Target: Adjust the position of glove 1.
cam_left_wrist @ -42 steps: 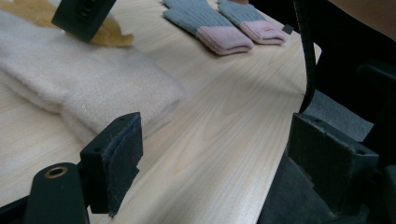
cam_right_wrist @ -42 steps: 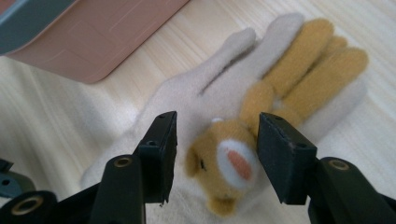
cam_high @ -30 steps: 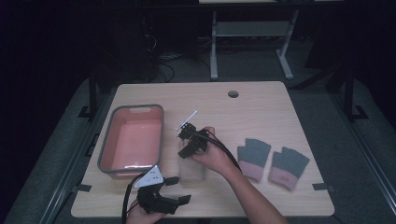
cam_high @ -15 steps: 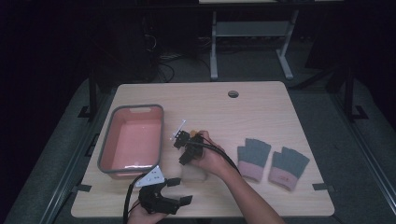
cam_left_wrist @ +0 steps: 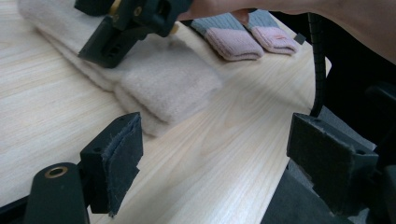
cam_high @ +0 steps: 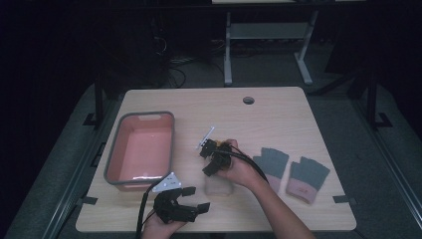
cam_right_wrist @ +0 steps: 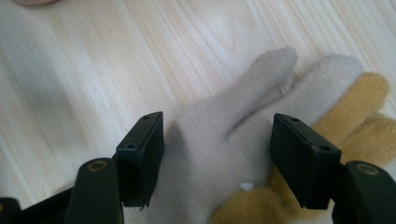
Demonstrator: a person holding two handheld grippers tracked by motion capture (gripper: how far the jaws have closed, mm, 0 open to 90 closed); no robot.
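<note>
Currently hovering over the beige gloves (cam_high: 219,185) near the table's (cam_high: 278,114) front edge: right gripper (cam_high: 213,158), jaws spread wide, nothing pressed between the pads (right gripper view has the beige glove (cam_right_wrist: 243,135) lying between the two black jaws, tan-yellow glove (cam_right_wrist: 359,116) underneath it, fingers pointing away). Stacked flat on the wood, those gloves, just in front of the right hand (cam_high: 239,169). Also seen from the left gripper view: beige pile (cam_left_wrist: 154,79) with the right gripper (cam_left_wrist: 126,28) directly above it, whether touching cannot be told. Low at the front edge, left gripper (cam_high: 186,199), jaws wide apart and empty, resting close to the wood, pile just ahead of it. Farther right, well apart from the pile: grey-and-pink gloves (cam_high: 291,172), side by side. Left of centre, pink basin (cam_high: 142,149), grey-rimmed.
</note>
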